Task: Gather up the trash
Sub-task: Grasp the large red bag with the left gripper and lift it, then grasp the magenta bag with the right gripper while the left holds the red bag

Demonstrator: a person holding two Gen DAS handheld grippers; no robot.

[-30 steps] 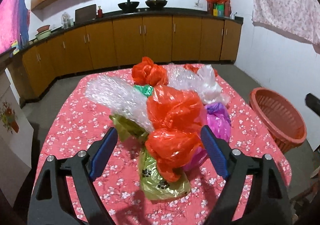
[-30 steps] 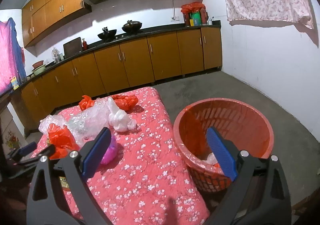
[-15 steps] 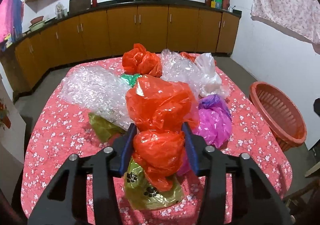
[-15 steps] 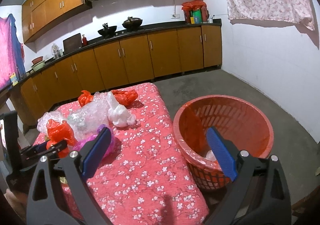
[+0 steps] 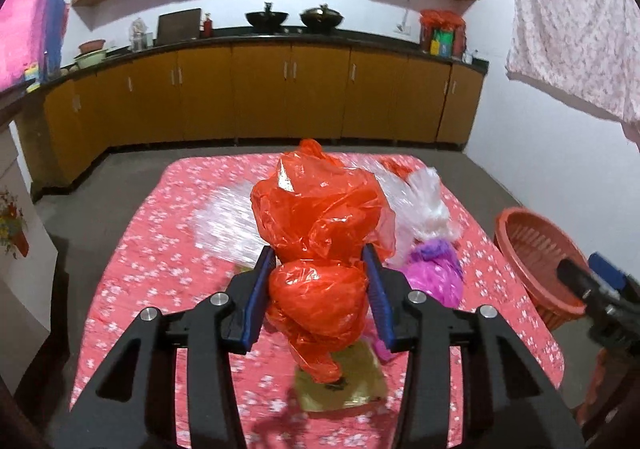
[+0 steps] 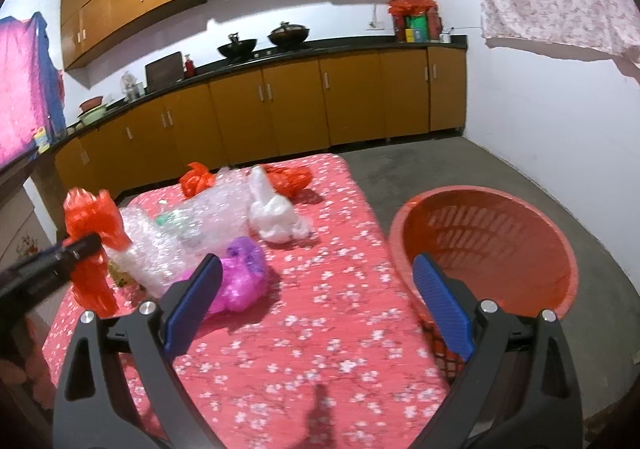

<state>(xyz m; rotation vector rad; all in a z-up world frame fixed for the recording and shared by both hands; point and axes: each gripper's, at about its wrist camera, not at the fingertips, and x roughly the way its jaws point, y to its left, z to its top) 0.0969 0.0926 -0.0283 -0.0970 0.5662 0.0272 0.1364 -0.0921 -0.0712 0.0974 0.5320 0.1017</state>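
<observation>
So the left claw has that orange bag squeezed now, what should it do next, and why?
Probably carry it to the right, over to the orange basket. The left claw is shut on the orange bag, which already looks lifted off the table. The basket stands on the floor just beyond the table's right edge.

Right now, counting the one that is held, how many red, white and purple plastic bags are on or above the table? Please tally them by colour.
Red: 3 (held red bag, far left red bag, far right red bag)
White: 1 (white bag)
Purple: 1 (purple bag)
Total: 5
</observation>
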